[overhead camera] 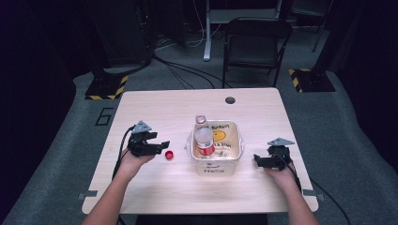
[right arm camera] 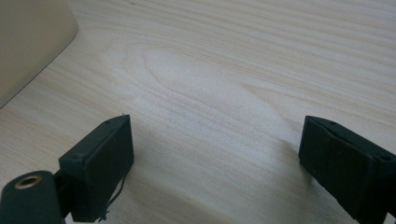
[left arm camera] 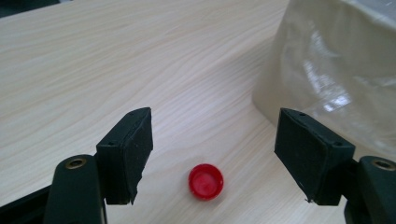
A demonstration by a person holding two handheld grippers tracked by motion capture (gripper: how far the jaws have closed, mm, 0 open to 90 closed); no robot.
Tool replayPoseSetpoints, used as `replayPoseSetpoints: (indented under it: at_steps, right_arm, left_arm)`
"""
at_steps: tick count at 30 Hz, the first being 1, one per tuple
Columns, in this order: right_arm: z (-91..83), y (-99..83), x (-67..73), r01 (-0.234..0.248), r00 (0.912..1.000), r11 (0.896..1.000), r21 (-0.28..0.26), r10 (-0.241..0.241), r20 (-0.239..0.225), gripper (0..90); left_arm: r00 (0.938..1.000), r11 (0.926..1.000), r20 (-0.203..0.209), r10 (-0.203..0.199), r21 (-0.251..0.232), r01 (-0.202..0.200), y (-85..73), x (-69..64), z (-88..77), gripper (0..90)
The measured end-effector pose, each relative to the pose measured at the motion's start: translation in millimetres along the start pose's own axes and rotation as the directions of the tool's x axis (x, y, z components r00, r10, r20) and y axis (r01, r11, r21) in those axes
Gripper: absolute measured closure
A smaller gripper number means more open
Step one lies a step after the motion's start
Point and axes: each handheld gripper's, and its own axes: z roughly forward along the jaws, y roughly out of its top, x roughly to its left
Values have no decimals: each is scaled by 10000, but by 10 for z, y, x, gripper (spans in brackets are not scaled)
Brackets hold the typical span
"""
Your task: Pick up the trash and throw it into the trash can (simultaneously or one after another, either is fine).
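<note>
A small red bottle cap (overhead camera: 169,154) lies flat on the wooden table (overhead camera: 155,108), just left of a cream square tub (overhead camera: 235,154). In the left gripper view the cap (left arm camera: 206,181) rests on the wood between the two black jaws, touching neither. My left gripper (overhead camera: 164,146) is open, low over the table and pointing right at the cap. A clear uncapped plastic bottle (overhead camera: 203,137) with a red label stands in the tub. My right gripper (overhead camera: 256,161) is open beside the tub's right wall, with bare wood between its jaws (right arm camera: 215,154).
The tub wall (left arm camera: 336,70) rises close on the right in the left gripper view; its corner (right arm camera: 28,42) is at upper left in the right gripper view. A round cable hole (overhead camera: 230,100) marks the table's far edge. A black folding chair (overhead camera: 256,42) stands beyond.
</note>
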Motion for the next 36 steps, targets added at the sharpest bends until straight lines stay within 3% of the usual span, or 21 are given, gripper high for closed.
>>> replayPoseSetpoints:
  at_steps: [7,11,14,16,23,30,32,36]
  right_arm:
    - [0,0,0,-1,10000,10000,4,1,-6,95]
    - [0,0,0,4,10000,10000,1,-4,-2,95]
    - [0,0,0,-2,10000,10000,2,2,-4,95]
    - [0,0,0,-1,10000,10000,5,1,-2,95]
    - [1,0,-3,31,10000,10000,-9,-31,-5,95]
    - [1,0,-2,23,10000,10000,-7,-23,0,95]
    - [0,0,0,5,10000,10000,2,-5,-1,95]
    - [1,0,-2,31,10000,10000,-7,-31,1,95]
  left_arm:
    - [9995,9992,-169,-260,291,265,-109,70,94,279]
    - [9998,9997,-120,134,208,-131,-183,96,141,272]
    - [9988,9975,-41,485,521,-482,-258,110,217,265]
    - [9987,9969,0,507,603,-506,-278,113,241,265]
    - [9988,9948,101,482,893,-490,-383,109,355,265]
    - [9997,9952,241,75,975,-98,-465,94,446,208]
    - [9996,9956,277,65,934,-91,-475,81,466,224]
    - [9995,9965,240,181,814,-200,-491,58,499,339]
